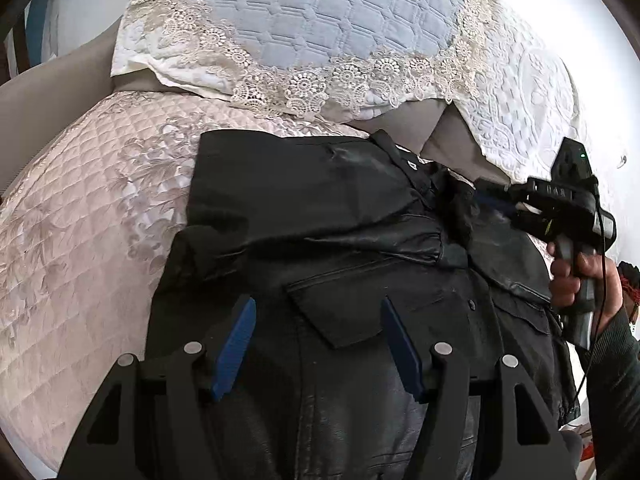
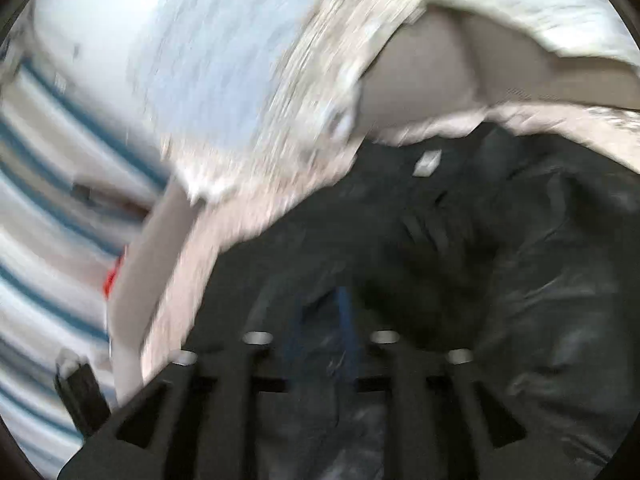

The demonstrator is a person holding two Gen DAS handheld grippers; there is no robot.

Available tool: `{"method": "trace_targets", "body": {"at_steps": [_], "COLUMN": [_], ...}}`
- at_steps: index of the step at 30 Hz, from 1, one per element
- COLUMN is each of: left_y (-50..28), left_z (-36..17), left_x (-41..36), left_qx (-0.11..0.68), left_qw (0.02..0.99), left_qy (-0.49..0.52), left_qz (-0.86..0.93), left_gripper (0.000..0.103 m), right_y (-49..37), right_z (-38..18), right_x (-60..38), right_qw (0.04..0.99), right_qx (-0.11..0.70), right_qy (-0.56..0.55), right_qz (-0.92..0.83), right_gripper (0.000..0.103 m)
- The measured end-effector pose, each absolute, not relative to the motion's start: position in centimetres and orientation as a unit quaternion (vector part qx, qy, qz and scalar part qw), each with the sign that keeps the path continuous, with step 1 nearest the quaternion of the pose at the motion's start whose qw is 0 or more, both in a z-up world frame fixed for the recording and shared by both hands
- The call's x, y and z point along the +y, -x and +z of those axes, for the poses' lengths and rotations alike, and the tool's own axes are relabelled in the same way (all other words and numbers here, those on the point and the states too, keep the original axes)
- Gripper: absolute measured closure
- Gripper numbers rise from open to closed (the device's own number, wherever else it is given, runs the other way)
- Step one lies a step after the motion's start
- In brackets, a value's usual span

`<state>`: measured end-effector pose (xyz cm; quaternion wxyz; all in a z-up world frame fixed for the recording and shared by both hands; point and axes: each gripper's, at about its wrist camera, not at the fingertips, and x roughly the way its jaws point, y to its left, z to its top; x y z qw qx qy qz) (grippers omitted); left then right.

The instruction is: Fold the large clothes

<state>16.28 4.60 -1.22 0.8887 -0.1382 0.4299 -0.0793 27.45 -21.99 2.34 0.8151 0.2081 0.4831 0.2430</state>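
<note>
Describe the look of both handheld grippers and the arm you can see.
The left gripper has a black frame, silver pivot pins and flat blue fingers. The right gripper is black too, with a green light, a thin black cable and a pistol handle held by a bare hand in a dark ribbed sleeve.

Quilted pink bedspread (image 1: 92,208) under black leather jacket (image 1: 320,216), lace-edged pillows (image 1: 312,28) beyond.

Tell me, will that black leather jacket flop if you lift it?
Probably yes: the black leather jacket already lies in soft folds and creases on the quilted bedspread. It looks thick and large, so likely heavy. Its shiny surface may slip in a gripper.
</note>
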Motion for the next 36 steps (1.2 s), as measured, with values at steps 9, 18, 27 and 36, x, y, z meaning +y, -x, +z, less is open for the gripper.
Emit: {"method": "trace_targets", "body": {"at_steps": [9,18,27,36], "left_y": [-16.6,-21.4,-15.4,-9.1], "left_z": [-1.0,-4.1,-1.1,-3.0], "left_x": [5.3,5.9,6.6,7.6], "left_qx": [0.424,0.459,0.435,0.464], "left_qw": [0.893,0.885,0.895,0.882], "left_qy": [0.13,0.076,0.087,0.078], "left_qz": [-0.074,-0.036,-0.039,-0.019], "left_gripper": [0.036,0.037,0.036,0.036], "right_y": [-20.0,-14.0,-6.7,0.9], "right_z": [1.3,-1.7,3.5,2.2], "right_x": [-30.9,-44.8,-40.4,-37.9], "right_qw": [0.845,0.836,0.874,0.875], "right_qx": [0.458,0.474,0.426,0.447], "right_qy": [-0.233,-0.272,-0.236,-0.188], "right_qz": [0.149,-0.05,-0.001,0.0], "right_gripper": [0.057,0.062,0.05,0.042]}}
